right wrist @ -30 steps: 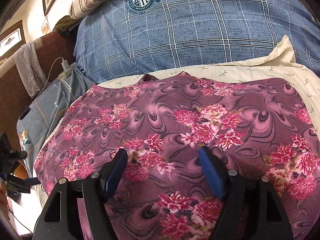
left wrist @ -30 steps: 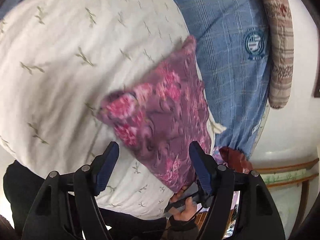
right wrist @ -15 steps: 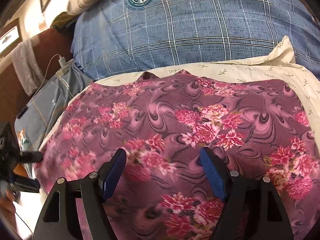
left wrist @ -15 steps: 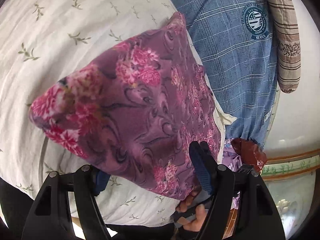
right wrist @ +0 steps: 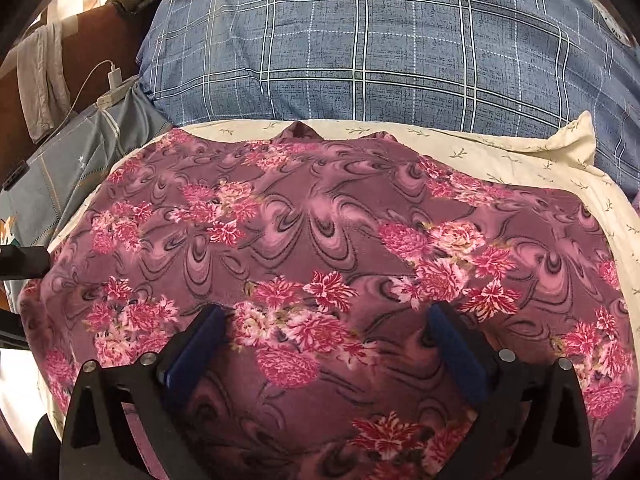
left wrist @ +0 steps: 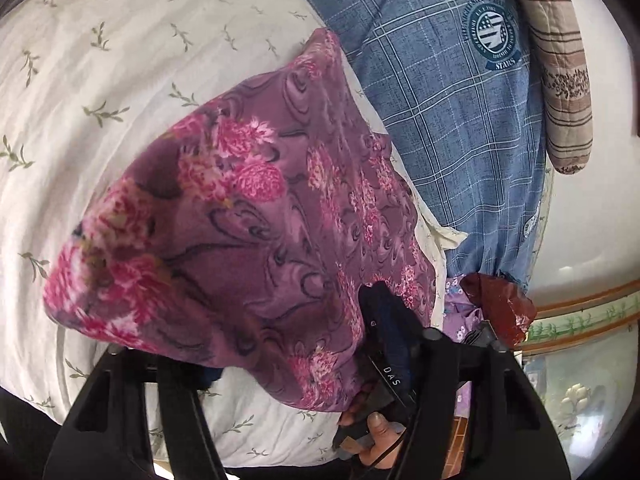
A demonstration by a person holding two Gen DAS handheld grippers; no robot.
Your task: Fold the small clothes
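Soft purple floral garment (right wrist: 320, 240) flat on cream leaf-print sheet (left wrist: 120, 80); right hand-held gripper (right wrist: 324, 344) wide; left hand-held gripper (left wrist: 288, 344) spread, cloth draped over.

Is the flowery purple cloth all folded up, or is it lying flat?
Mostly flat. The purple cloth lies spread across the cream sheet; one end bulges up by the left gripper.

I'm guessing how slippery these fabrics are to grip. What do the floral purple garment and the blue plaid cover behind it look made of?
The floral purple garment looks like soft, brushed fleece or flannel: matte, fuzzy surface, rounded thick edges. The blue plaid cover looks like woven cotton with a flat, heathered, denim-like print and no sheen. Both are guesses from appearance.
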